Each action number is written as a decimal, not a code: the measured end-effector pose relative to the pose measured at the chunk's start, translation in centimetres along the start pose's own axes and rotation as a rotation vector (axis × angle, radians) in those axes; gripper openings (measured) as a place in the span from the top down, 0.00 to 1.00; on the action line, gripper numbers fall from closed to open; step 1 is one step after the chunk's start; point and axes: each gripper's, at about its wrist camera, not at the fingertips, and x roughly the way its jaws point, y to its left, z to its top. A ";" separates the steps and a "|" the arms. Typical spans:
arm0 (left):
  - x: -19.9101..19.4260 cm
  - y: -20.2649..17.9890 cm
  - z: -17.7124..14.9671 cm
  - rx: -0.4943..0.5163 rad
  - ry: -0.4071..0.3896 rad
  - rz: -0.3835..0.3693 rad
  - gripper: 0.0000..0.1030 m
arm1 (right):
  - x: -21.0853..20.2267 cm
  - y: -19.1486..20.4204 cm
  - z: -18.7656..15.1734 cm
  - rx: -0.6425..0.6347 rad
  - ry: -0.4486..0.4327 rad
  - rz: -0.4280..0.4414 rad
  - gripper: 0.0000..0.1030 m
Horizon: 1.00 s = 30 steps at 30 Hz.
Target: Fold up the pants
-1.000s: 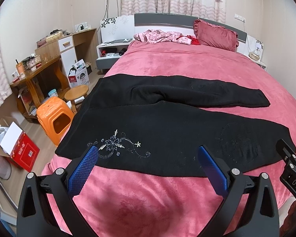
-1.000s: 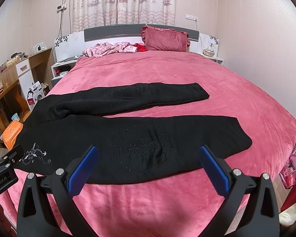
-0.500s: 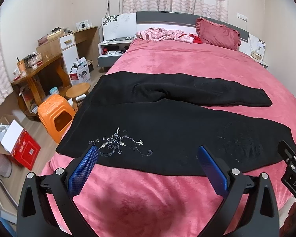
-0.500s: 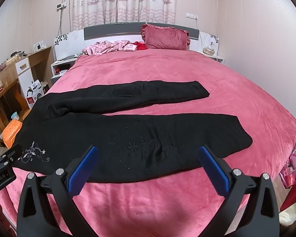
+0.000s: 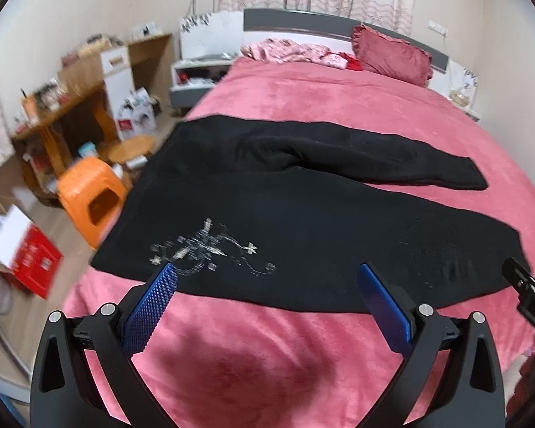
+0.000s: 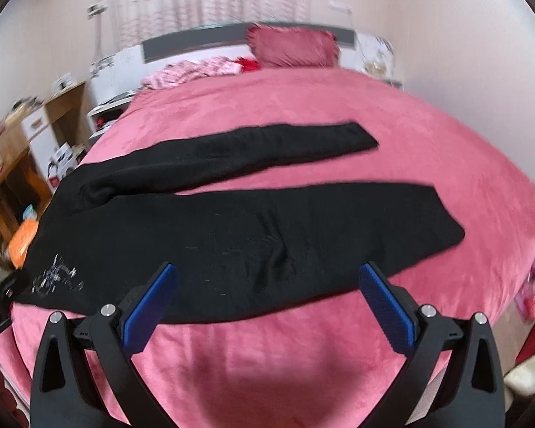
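Black pants [image 5: 303, 221] lie flat across the pink bed [image 5: 339, 100], waist to the left, both legs spread apart to the right. Silver floral embroidery [image 5: 210, 246] marks the near hip. My left gripper [image 5: 267, 278] is open, hovering just above the near edge of the pants by the embroidery, holding nothing. In the right wrist view the same pants [image 6: 253, 235] stretch across, and my right gripper [image 6: 267, 278] is open over the near leg's front edge, empty. Each gripper shows at the edge of the other's view.
A dark pink pillow [image 5: 392, 55] and crumpled pink clothes [image 5: 289, 51] lie at the headboard. Left of the bed stand an orange stool [image 5: 89, 199], a round wooden stool [image 5: 132, 146], a cluttered desk [image 5: 53, 107] and a red box [image 5: 32, 260].
Both grippers have moved forward and lower toward the near edge of the pants, which now look larger. Both stay open. The pants have not moved.
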 end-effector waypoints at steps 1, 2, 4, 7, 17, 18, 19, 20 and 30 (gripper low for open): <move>0.3 0.5 0.0 -0.020 0.006 -0.035 0.03 | 0.7 -1.3 0.1 0.049 0.027 0.006 0.02; 0.7 1.5 -0.2 -0.057 0.004 -0.095 0.03 | 1.0 -2.3 0.1 0.089 0.046 0.012 0.02; 1.2 3.1 -0.5 -0.131 -0.019 -0.178 0.03 | 2.3 -5.5 0.2 0.204 0.094 0.036 0.02; 2.7 6.4 -0.9 -0.289 -0.011 -0.239 0.03 | 3.5 -9.0 0.2 0.299 0.128 0.035 0.09; 6.7 14.9 -3.2 -0.485 0.017 -0.115 0.03 | 6.0 -19.5 -1.0 0.573 0.135 0.129 0.30; 6.7 15.2 -3.5 -0.491 0.014 -0.115 0.03 | 6.2 -20.1 -1.2 0.594 0.131 0.133 0.30; 7.0 15.5 -3.6 -0.500 0.013 -0.121 0.03 | 6.4 -20.8 -1.4 0.616 0.128 0.139 0.30; 7.2 15.7 -3.8 -0.508 0.009 -0.133 0.03 | 6.7 -21.7 -1.6 0.644 0.125 0.149 0.32; 9.4 17.1 -4.1 -0.554 0.021 -0.178 0.17 | 8.6 -25.2 -3.1 0.840 0.081 0.275 0.44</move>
